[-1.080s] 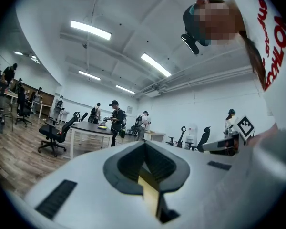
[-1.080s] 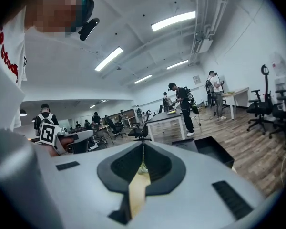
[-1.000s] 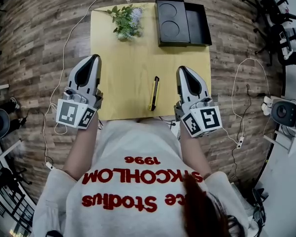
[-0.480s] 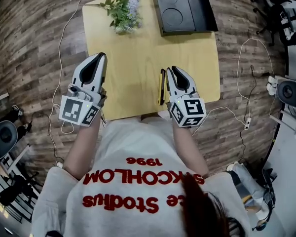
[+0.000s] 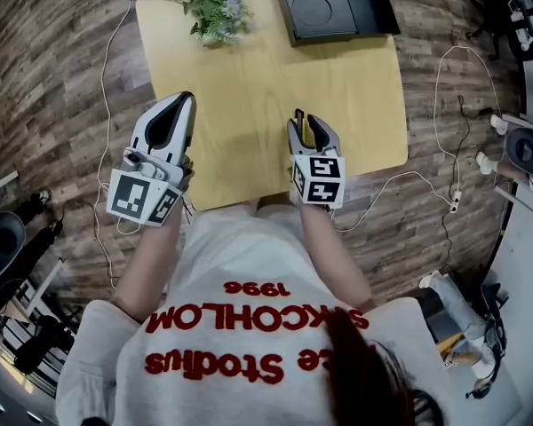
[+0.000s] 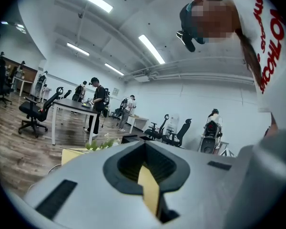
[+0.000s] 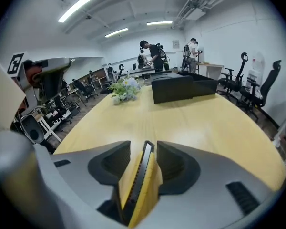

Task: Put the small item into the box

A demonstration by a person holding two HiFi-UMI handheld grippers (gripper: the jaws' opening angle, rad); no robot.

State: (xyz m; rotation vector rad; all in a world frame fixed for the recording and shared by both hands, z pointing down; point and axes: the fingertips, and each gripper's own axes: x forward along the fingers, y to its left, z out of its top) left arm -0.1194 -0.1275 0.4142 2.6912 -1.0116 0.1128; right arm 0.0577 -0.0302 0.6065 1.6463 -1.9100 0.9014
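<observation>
Pickup is the step in hand, and nothing is gripped yet. My right gripper (image 7: 143,145) is tipped down onto the yellow table (image 5: 249,87), and its jaws have just been opening. They now stand wide, with the small item, a yellow-and-black utility knife (image 7: 139,185), lying lengthwise in the gap between them. I see slack on both sides of the knife, so the pads aren't pressing, though the left pad looks very close and I can't rule out a light touch.

My left gripper (image 5: 186,98) hovers off the table's left edge with its tips together and nothing in them. Only a strip of tabletop shows through the hollow behind them.

The next move, as I judge it, is to settle a little lower, close squarely on the knife's flat sides, lift it, and carry it across to the black box (image 7: 181,90) at the far end near the plant (image 5: 215,3). The knife is long and thin, so a grip near one end could let it swing.

The head view is of little help on the knife, since my gripper covers nearly all of it. Its near end runs out of sight under the jaws in the right gripper view. The box is cut off at the head view's top edge, and from down here I see only its outer wall.
</observation>
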